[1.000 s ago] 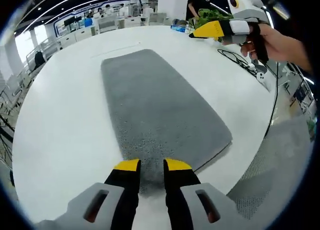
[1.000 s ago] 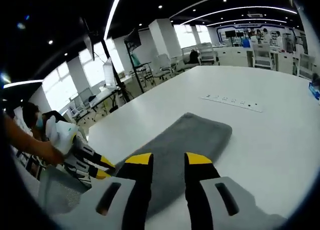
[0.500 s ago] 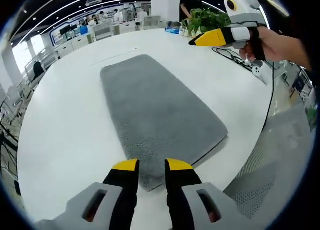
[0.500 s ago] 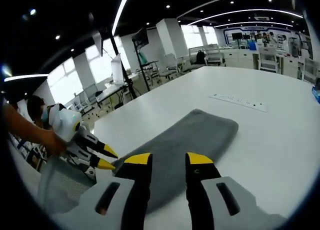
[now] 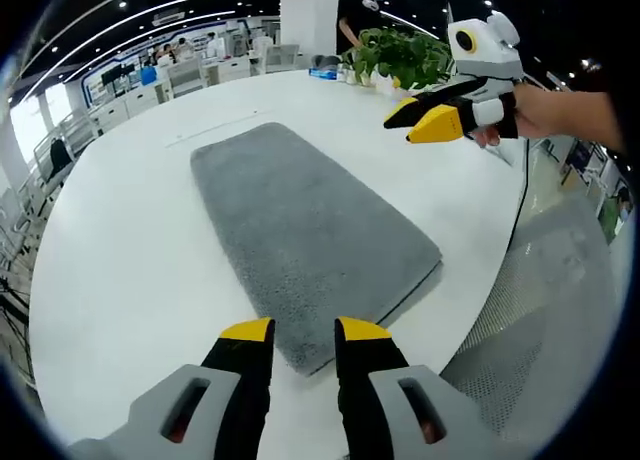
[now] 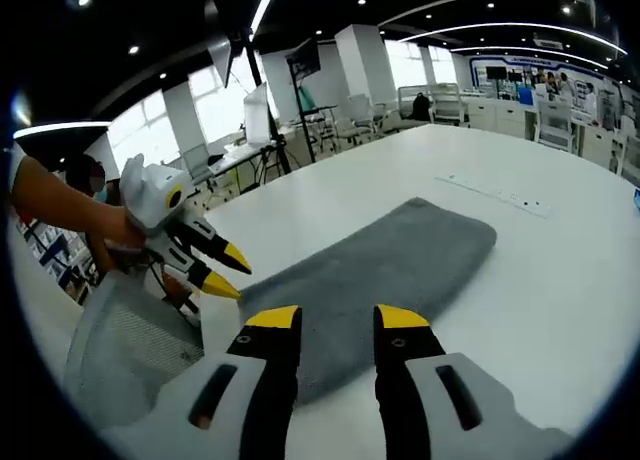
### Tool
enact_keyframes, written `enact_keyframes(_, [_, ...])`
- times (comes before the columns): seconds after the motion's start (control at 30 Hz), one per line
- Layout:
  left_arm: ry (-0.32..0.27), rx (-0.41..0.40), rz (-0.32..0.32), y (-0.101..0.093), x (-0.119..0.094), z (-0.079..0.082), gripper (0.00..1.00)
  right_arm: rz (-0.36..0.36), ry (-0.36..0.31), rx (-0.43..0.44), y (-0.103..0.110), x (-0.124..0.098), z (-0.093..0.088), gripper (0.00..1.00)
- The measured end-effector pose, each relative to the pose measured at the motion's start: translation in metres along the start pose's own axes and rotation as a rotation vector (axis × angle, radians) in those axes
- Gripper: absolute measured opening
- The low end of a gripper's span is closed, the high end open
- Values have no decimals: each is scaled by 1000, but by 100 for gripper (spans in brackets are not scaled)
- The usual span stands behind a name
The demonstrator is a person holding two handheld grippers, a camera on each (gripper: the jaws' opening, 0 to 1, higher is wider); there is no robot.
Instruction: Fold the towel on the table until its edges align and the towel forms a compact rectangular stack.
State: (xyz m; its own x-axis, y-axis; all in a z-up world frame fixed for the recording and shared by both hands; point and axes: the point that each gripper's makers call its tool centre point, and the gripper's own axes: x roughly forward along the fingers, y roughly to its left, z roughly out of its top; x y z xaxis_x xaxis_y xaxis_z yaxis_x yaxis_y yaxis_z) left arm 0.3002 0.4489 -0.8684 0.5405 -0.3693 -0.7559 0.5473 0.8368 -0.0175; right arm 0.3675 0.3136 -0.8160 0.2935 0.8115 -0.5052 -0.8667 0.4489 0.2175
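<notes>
**Towel lies flat, both tongs in the air: the risk is a bad first grip**

The grey towel (image 5: 305, 235) lies flat on the white table (image 5: 120, 270), spread as one long rectangle. It looks thick, so it may already be doubled, but I cannot tell this for sure. One short end lies close to the table edge beside me; the other end points to the far side, where a white power strip (image 6: 495, 194) lies on the table, apart from the towel.

My left tongs (image 5: 305, 330) hang just above the near short end of the towel, jaws apart, nothing between them. My right tongs (image 6: 335, 318) are also parted and empty, above the same end near the other corner. In the left gripper view I see the right tongs in the air over the table edge, well apart from the towel.

What can go wrong, in my judgement:

- If I pinch only the top layer, or only one corner, the end will rise crooked and the edges will not meet.
- If both tongs do not lift together, the towel will twist.
- The near end is close to the table edge, above a mesh chair (image 6: 130, 345); a careless pull toward me could drag the towel off the table.
- The pile looks soft, so a shallow grip may slip out.
</notes>
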Motion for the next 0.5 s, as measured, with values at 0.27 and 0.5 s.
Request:
enact_keyframes(0.27, [33, 95, -50, -12, 6, -9, 26, 55, 86, -71, 33, 4, -30, 28])
enact_keyframes(0.5, [77, 213, -65, -12, 10, -22, 28, 96, 179, -151, 60, 9, -58, 28])
